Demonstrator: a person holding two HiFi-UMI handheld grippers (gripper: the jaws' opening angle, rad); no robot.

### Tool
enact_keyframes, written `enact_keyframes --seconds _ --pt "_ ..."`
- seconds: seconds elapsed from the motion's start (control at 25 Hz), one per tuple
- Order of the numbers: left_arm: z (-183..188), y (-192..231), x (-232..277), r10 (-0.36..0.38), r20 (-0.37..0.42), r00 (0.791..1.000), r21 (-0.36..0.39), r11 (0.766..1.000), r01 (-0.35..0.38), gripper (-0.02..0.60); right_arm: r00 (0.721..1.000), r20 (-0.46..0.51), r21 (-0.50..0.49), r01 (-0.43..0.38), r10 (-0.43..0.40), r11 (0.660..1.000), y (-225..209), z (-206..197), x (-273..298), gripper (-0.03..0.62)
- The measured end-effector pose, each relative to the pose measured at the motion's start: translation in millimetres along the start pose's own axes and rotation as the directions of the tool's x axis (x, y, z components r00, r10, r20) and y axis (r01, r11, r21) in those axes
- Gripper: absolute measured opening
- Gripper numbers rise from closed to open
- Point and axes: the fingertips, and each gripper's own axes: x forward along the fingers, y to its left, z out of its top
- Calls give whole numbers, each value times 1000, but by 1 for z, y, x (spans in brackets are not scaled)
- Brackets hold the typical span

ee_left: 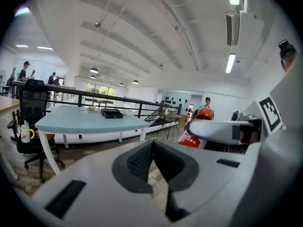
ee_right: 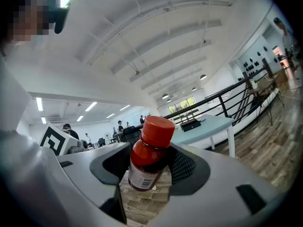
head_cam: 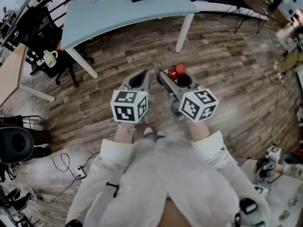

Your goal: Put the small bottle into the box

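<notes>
Just 1 small bottle (ee_right: 152, 145), gripped in R tongs (ee_right: 150, 167)

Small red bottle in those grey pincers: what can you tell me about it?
The small red bottle looks like translucent plastic, with a ribbed orange-red screw cap on and a white barcode label around its lower body. It is off the ground, slightly tilted, pinched between the dark textured pads of the right gripper. Nothing else touches it.

Nothing legible: the label (ee_right: 140, 175) on the small bottle (ee_right: 151, 145) shows only a barcode and blurred print.
</notes>
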Motion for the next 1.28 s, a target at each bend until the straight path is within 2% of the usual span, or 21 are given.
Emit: enact_keyframes --seconds 0.36,0.88,1.08,1.28 --pt "-5 -1 5 3 -10 1000 -9 1000 -3 3 1000 -3 16 -12 12 1000 -4 -2 -1 238" --pt "-10 -19 3 -21 9 1000 -22 1000 21 4 999 9 -14 -40 40 999 -6 1 -17 238" --pt "-25 -19 0 -14 -2 1000 -30 999 14 3 1000 9 26 -30 29 999 -16 -8 -25 238" --pt "-15 -8 14 -28 9 1000 -29 999 28 3 999 49 68 -21 18 997 -32 2 -18 238"
